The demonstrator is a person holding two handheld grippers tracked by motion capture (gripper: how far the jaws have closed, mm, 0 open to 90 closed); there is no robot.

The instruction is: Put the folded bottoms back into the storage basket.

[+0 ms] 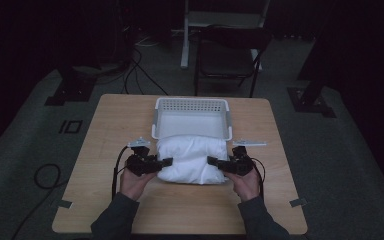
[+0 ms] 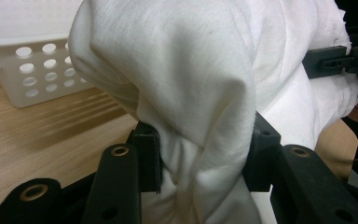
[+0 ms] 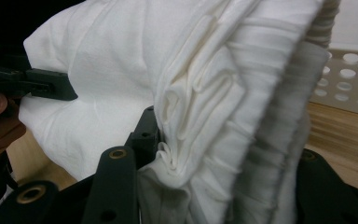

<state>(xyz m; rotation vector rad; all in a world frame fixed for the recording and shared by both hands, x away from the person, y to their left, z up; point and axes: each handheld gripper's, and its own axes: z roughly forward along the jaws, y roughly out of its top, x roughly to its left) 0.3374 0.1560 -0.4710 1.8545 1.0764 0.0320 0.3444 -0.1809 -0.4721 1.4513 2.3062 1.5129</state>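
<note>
A folded white cloth (image 1: 192,159) lies half on the wooden table (image 1: 180,210), its far edge resting over the near rim of a white perforated basket (image 1: 192,106). My left gripper (image 1: 167,162) is shut on the cloth's left side; in the left gripper view the fabric (image 2: 191,93) bunches between the black jaws. On the cloth's right side my right gripper (image 1: 211,161) is shut on a thick stack of folds (image 3: 223,116). In the left gripper view the right gripper (image 2: 335,60) shows beyond the cloth, and the left gripper (image 3: 32,84) shows likewise in the right gripper view.
The basket stands at the table's far middle edge. Behind the table are a dark chair (image 1: 227,55), a white stand (image 1: 185,35) and cables (image 1: 140,70) on the floor. Two tape marks (image 1: 64,204) sit near the table's front corners.
</note>
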